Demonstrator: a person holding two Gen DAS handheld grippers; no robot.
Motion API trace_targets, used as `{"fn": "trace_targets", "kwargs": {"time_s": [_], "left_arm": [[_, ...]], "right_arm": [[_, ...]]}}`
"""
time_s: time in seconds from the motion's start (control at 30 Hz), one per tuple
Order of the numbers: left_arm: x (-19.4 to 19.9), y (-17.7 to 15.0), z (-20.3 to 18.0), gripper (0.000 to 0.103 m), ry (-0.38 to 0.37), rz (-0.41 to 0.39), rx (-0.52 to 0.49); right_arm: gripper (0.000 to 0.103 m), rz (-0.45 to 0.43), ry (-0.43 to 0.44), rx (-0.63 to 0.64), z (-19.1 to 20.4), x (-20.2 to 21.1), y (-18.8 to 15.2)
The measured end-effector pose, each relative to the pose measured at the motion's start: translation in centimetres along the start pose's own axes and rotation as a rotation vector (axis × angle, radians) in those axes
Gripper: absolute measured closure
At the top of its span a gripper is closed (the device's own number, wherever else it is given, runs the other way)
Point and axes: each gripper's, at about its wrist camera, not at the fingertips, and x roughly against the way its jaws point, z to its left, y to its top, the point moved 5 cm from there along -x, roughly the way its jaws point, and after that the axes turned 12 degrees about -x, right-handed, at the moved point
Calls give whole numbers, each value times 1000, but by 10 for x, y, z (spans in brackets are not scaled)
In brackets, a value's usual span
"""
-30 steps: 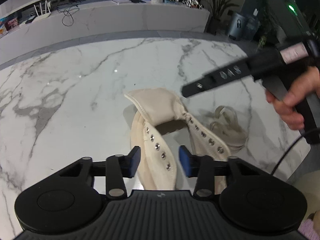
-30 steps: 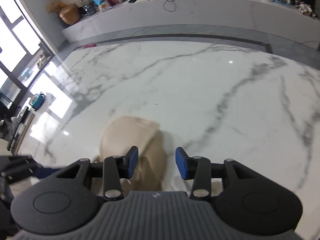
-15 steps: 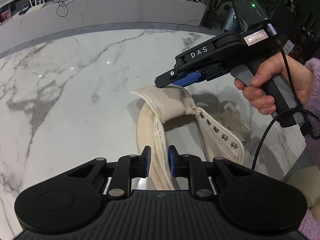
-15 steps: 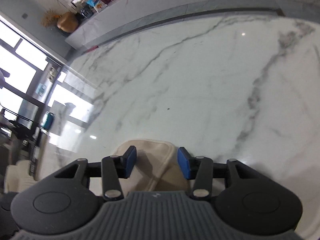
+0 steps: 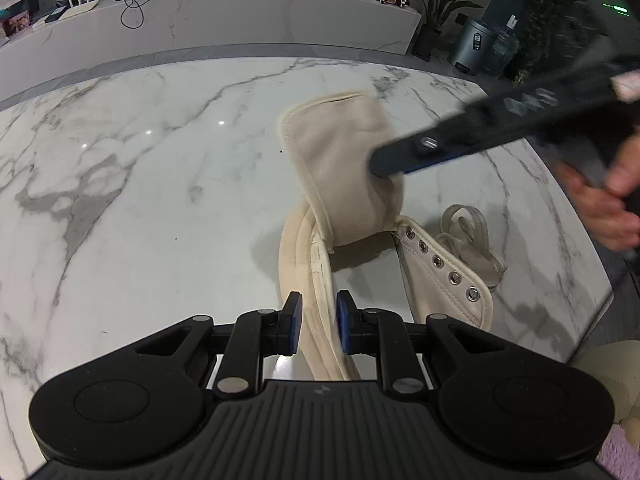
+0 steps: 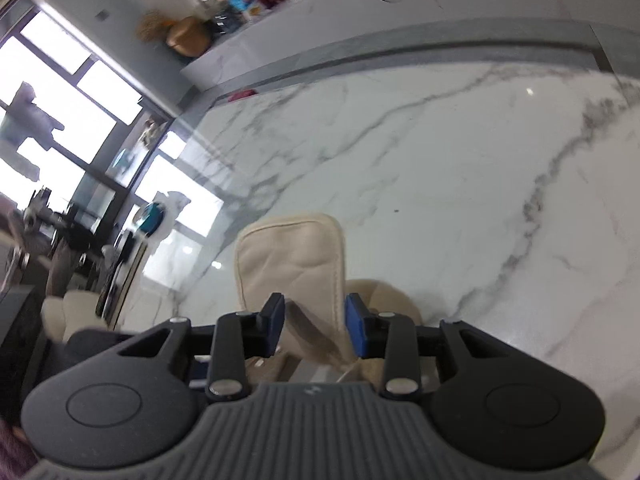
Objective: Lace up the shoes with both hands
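The left tool (image 5: 316, 328) pinched the near eyelet flap of the cream shoe (image 5: 444, 276), which lay on the marble bench (image 5: 140, 200) with its long axis running away from it. The right tool (image 6: 315, 328), jaws apart, straddled the upturned tongue (image 6: 292, 256). The loose lace (image 5: 472, 236) lay right of the shoe, nearer the right tool.

On the marble table (image 5: 140, 184) the shoe (image 5: 316, 280) lies at centre, its tongue (image 5: 344, 168) folded out toward 12 o'clock. The eyelet flap (image 5: 444, 276) stands at 3 o'clock of the opening, the lace (image 5: 472, 236) bunched just beyond it. The left gripper (image 5: 318, 322) straddles the shoe's 9 o'clock side wall; the right gripper (image 6: 314, 326) sits over the tongue.
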Motion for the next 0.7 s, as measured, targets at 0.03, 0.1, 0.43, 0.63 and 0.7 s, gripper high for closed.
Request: {"fn": "trace_targets", "kwargs": {"time_s": [0.03,0.1,0.43,0.63,0.7], "left_arm": [[1,0,0,87,-1,0,2],[4,-1,-2,87,-3,0,-4],[21,-7,-2,87,-12,-4,-4],[26,-9,2,87,-33,-9,22],[27,-8,2,87,-41,-11,29]], "right_arm": [[65,1,-2,28,5,4,-5],[65,4,-5,84,15,12,-14],[73,19,-78,405,64,30,-68],[96,83,-145,513,66,15,-96],[96,109,-172,547,62,8,-105]]}}
